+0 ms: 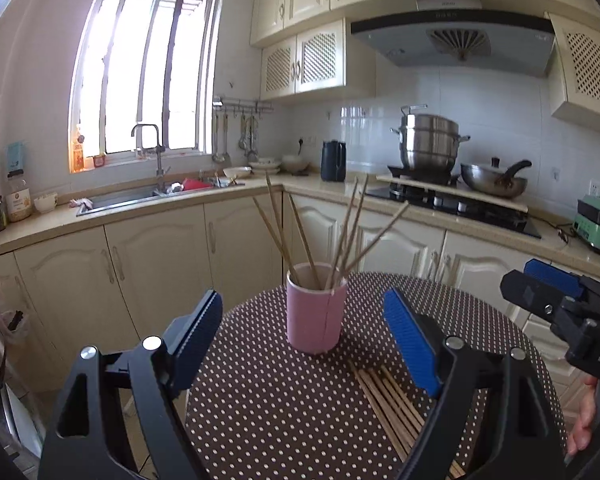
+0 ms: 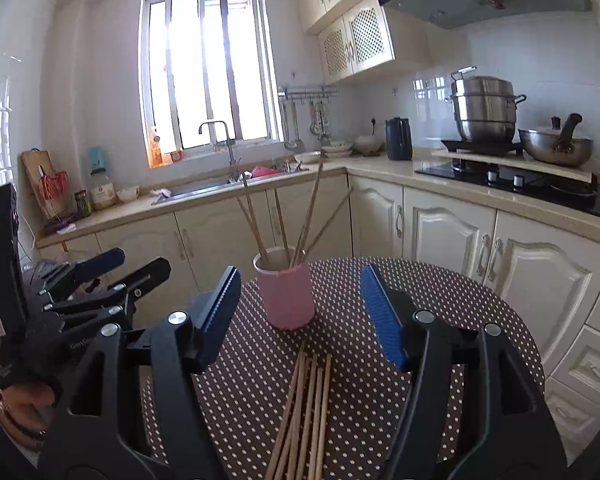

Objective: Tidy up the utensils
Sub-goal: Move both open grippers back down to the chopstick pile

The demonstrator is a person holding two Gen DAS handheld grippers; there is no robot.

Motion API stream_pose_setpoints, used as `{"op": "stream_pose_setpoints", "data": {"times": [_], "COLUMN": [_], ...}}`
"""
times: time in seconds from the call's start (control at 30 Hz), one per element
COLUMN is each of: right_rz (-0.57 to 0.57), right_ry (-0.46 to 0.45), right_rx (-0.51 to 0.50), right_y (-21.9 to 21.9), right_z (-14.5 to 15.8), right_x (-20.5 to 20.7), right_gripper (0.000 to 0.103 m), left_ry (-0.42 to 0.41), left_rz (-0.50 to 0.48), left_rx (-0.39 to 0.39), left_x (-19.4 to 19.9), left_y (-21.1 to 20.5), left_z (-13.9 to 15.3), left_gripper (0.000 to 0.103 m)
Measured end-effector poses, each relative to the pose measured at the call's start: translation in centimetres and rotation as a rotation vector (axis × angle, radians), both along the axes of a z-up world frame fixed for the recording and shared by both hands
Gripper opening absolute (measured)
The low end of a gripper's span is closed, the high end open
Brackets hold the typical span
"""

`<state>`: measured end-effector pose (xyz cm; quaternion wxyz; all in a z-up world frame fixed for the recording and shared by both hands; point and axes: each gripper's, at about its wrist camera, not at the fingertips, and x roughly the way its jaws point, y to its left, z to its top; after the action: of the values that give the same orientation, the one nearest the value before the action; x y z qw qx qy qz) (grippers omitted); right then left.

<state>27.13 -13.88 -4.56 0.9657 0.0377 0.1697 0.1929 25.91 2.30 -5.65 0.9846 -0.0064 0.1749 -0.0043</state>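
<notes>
A pink cup [image 1: 315, 314] stands upright on the round dotted table [image 1: 260, 400], holding several wooden chopsticks [image 1: 342, 232]. It also shows in the right wrist view [image 2: 286, 298]. A bundle of loose chopsticks [image 2: 304, 412] lies flat on the table in front of the cup; it also shows in the left wrist view [image 1: 392, 404]. My left gripper [image 1: 304, 340] is open and empty, above the table facing the cup. My right gripper [image 2: 300, 316] is open and empty, above the loose chopsticks. Each gripper shows at the edge of the other's view.
Cream kitchen cabinets wrap the far side. A sink [image 1: 140, 196] with a tap lies under the window. A stove [image 1: 456, 200] carries a steel steamer pot [image 1: 430, 142] and a wok [image 1: 496, 180]. A black kettle [image 1: 333, 160] stands on the counter.
</notes>
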Motion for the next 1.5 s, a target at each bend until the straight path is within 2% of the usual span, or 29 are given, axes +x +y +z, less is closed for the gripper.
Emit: {"op": "stream_pose_setpoints", "data": {"times": [0.27,0.43,0.63,0.8,0.97,1.1,1.2,1.43,1.47,1.5], "right_rz": [-0.002,0.000,0.005,0.012,0.018,0.019,0.022,0.031,0.033,0.035], "right_ry": [0.121,0.198,0.297,0.350,0.383,0.400,0.407,0.417,0.419,0.421], "right_rx": [-0.016,-0.022,-0.029,-0.022,-0.013,-0.009,-0.006,-0.006,-0.012,-0.018], "right_y": [-1.7,-2.6,-3.3,-3.8,-3.9,-4.0,-4.1,-3.9,-3.8,-3.8], "right_z": [-4.2,-6.7,-9.2,-10.7,-12.0,-12.6,-12.9,-13.4,-13.5,-13.6], "right_x": [1.4,2.5,3.6,4.4,4.8,5.1,5.3,5.9,6.0,6.1], "right_gripper": [0.062,0.062,0.062,0.062,0.062,0.062,0.062,0.062,0.062,0.062], "left_ry": [0.209,0.386,0.583,0.678,0.704,0.720,0.722,0.735,0.735,0.728], "left_rz": [-0.061,-0.083,-0.063,-0.085,-0.108,-0.088,-0.089,-0.085,-0.085,-0.082], "left_rx": [0.059,0.081,0.025,-0.007,0.001,0.044,0.022,0.025,0.031,0.065], "left_x": [2.4,4.5,6.9,8.2,8.7,9.2,10.1,11.2,11.5,11.6], "left_y": [-2.5,-3.3,-2.9,-3.2,-4.6,-5.3,-5.6,-6.0,-6.2,-6.3], "left_z": [-4.2,-7.5,-11.1,-13.0,-14.5,-15.4,-15.8,-16.3,-16.4,-16.4], "left_gripper": [0.081,0.081,0.081,0.081,0.081,0.081,0.081,0.081,0.079,0.068]}}
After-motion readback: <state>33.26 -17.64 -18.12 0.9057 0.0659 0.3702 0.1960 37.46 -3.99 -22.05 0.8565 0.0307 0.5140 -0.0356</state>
